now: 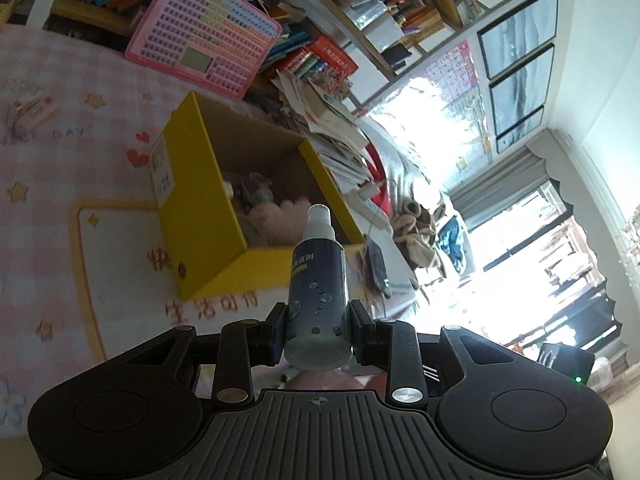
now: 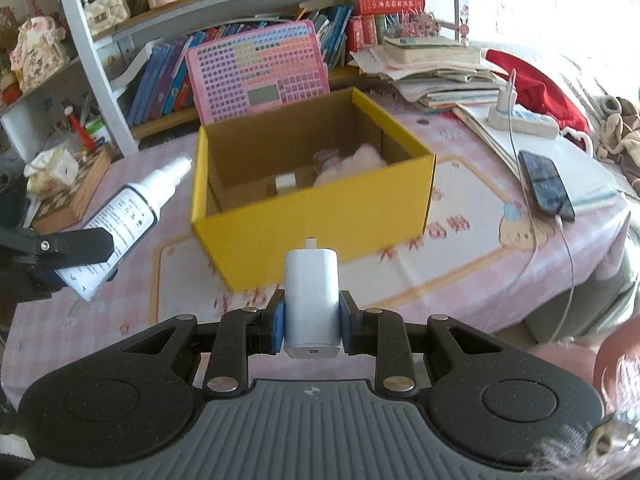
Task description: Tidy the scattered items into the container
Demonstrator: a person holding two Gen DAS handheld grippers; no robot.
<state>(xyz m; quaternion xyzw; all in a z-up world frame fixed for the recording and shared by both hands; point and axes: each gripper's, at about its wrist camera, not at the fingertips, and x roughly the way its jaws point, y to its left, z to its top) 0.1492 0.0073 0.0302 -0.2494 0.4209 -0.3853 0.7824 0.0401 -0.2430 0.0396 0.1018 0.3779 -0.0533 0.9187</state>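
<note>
My left gripper (image 1: 318, 326) is shut on a dark blue spray bottle (image 1: 318, 280) with a white nozzle, held above the table just short of the open yellow cardboard box (image 1: 192, 208). The same bottle (image 2: 124, 216) and left gripper fingers (image 2: 76, 246) show at the left of the right wrist view. My right gripper (image 2: 311, 326) is shut on a white charger plug (image 2: 311, 300), held in front of the yellow box (image 2: 312, 216). Inside the box lie a pink plush toy (image 2: 360, 162), a small white cube (image 2: 286, 182) and a grey toy (image 1: 256, 190).
The table has a pink checked cloth (image 2: 460, 264). A pink keyboard toy (image 2: 256, 76) leans behind the box. A phone on a cable (image 2: 546, 184), a power strip (image 2: 520, 118) and stacked books (image 2: 436, 68) lie at the right. Bookshelves stand behind.
</note>
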